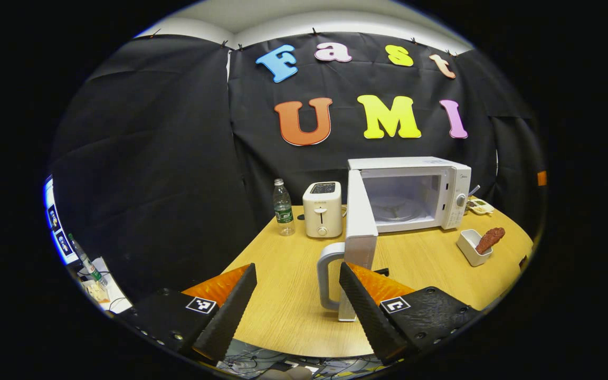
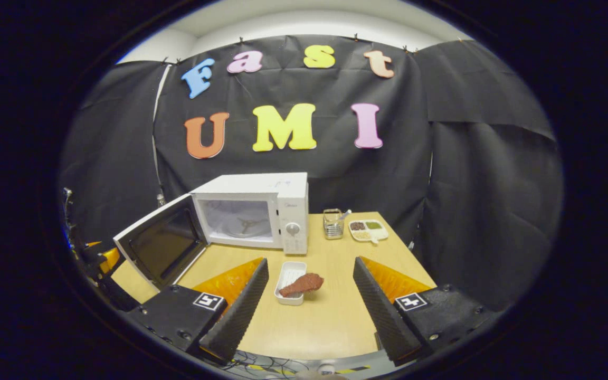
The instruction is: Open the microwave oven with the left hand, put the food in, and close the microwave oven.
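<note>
The white microwave [image 1: 409, 192] stands at the back of the wooden table [image 1: 293, 316], its door [image 1: 361, 227] swung wide open toward me and its cavity bare but for the turntable. My left gripper [image 1: 297, 268] is open; the door's grey handle [image 1: 328, 274] sits just inside its right-hand finger, not gripped. A brown piece of food [image 2: 302, 284] rests across a small white dish [image 2: 289, 275] in front of the microwave [image 2: 254, 211]. My right gripper [image 2: 310, 261] hovers open over it, the food showing between its fingers. The open door [image 2: 161, 243] juts out left.
A cream toaster [image 1: 323, 209] and a plastic bottle [image 1: 283, 207] stand left of the microwave. A metal utensil holder [image 2: 333, 223] and a condiment tray [image 2: 368, 230] sit to its right. The table's rounded front edge lies just under both grippers.
</note>
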Available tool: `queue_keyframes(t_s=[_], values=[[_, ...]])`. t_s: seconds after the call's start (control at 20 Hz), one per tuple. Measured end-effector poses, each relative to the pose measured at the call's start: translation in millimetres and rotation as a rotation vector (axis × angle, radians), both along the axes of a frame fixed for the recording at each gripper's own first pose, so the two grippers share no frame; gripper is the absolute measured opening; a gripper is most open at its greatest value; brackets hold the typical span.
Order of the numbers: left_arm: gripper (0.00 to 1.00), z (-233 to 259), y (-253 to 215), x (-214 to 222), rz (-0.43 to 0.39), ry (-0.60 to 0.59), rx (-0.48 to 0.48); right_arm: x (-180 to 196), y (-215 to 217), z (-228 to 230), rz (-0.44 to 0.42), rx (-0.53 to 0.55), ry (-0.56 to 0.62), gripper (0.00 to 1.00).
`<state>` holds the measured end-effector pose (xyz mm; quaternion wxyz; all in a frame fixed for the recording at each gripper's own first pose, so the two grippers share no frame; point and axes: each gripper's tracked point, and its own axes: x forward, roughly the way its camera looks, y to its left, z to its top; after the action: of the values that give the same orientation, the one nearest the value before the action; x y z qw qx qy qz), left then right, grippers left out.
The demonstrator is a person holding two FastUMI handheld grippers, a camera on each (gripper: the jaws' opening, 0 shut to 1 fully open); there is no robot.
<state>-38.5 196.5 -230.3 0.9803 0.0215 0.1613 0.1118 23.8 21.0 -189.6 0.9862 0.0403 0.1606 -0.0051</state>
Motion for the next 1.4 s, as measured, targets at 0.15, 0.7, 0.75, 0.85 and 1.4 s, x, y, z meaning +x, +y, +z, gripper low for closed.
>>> queue_keyframes(t_s=[0.15,0.7,0.75,0.85,1.4], values=[[0.97,18,-23,-13,-0.022,-0.011,-0.039,20,-7,-42,0.020,0.070,0.080,1.00],[0.96,109,-98,14,-0.054,-0.119,-0.004,126,-7,-139,0.171,0.365,0.317,0.77],[0.96,113,-102,19,-0.045,-0.120,0.002,137,-8,-145,0.186,0.387,0.338,0.76],[0.96,119,-110,26,-0.024,-0.122,0.008,154,-3,-157,0.214,0.449,0.385,0.70],[0.96,137,-130,31,0.114,-0.116,0.065,169,13,-178,0.251,0.756,0.616,0.21]])
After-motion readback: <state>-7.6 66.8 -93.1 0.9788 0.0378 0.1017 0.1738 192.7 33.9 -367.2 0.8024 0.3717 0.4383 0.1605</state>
